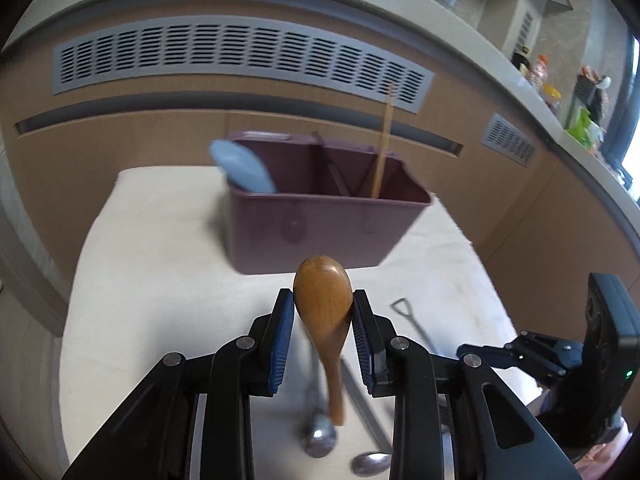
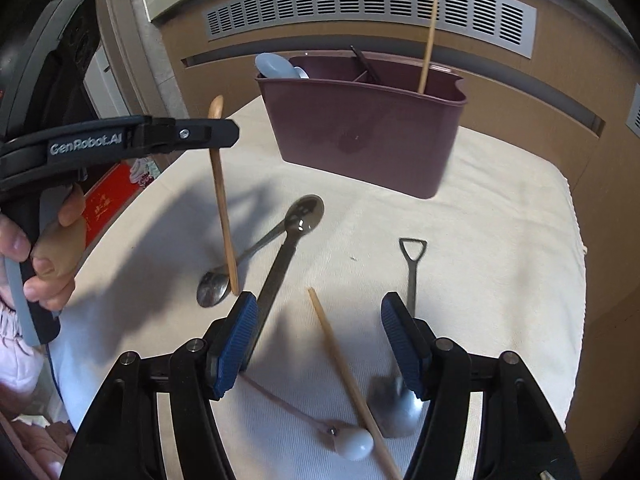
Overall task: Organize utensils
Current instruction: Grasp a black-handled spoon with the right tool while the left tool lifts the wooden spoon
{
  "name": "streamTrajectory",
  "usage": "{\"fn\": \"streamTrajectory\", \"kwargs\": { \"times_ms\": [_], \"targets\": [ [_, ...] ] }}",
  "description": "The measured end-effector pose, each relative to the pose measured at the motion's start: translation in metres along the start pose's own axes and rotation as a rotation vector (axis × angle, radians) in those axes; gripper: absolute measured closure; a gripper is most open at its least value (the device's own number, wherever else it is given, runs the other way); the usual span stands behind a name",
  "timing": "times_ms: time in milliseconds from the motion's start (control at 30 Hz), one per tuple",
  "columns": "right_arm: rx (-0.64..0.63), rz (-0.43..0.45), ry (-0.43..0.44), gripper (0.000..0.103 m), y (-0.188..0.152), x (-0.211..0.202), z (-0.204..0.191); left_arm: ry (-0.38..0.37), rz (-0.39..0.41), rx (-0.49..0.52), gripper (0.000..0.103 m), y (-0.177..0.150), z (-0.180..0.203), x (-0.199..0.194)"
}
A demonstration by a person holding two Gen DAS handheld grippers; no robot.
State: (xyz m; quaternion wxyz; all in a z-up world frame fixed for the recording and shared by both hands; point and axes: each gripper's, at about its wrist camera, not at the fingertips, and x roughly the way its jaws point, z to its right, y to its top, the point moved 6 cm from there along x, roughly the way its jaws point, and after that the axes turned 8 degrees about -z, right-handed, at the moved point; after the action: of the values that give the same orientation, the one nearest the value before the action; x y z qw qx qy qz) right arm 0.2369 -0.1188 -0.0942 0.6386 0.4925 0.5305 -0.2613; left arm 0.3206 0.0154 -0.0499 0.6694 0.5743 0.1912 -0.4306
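The wooden spoon (image 1: 323,292) is clamped by its bowl between the pads of the left gripper (image 1: 323,320), handle hanging down, held above the cloth-covered table (image 1: 160,280) just short of the maroon utensil holder (image 1: 320,216). The holder already has a blue spoon (image 1: 244,168) in its left compartment and one chopstick (image 2: 427,44) standing in the right one; a white piece shows beside the blue spoon, too hidden to name. So the sorting looks begun but less than half done. Still on the cloth I count two plain metal spoons (image 2: 280,240) lying crossed, one shovel-shaped metal spoon (image 2: 408,320), one loose chopstick (image 2: 348,376), and a small white-tipped piece (image 2: 352,446) near the front edge. The right gripper (image 2: 320,344) hangs with its jaws apart and empty over the loose chopstick, likely the next pick.
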Motion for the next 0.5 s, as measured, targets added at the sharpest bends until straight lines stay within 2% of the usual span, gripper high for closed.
{"fn": "streamTrajectory", "kwargs": {
  "times_ms": [133, 200, 367, 467, 500],
  "targets": [
    [0.024, 0.003, 0.013, 0.042, 0.022, 0.018, -0.008, -0.01, -0.005, -0.056, 0.072, -0.004, -0.021, 0.001],
    [0.046, 0.003, 0.027, 0.048, 0.036, 0.029, -0.011, -0.018, -0.003, -0.074, 0.072, -0.006, -0.028, -0.001],
    [0.07, -0.033, -0.04, 0.053, 0.064, 0.068, -0.014, -0.033, 0.011, -0.08, 0.072, -0.009, -0.035, -0.008],
    [0.067, -0.068, -0.06, 0.056, 0.067, 0.085, -0.016, -0.04, 0.018, -0.082, 0.072, -0.011, -0.037, -0.013],
    [0.062, -0.055, -0.071, 0.061, 0.067, 0.084, -0.018, -0.041, 0.02, -0.081, 0.072, -0.011, -0.037, -0.014]
  ]
}}
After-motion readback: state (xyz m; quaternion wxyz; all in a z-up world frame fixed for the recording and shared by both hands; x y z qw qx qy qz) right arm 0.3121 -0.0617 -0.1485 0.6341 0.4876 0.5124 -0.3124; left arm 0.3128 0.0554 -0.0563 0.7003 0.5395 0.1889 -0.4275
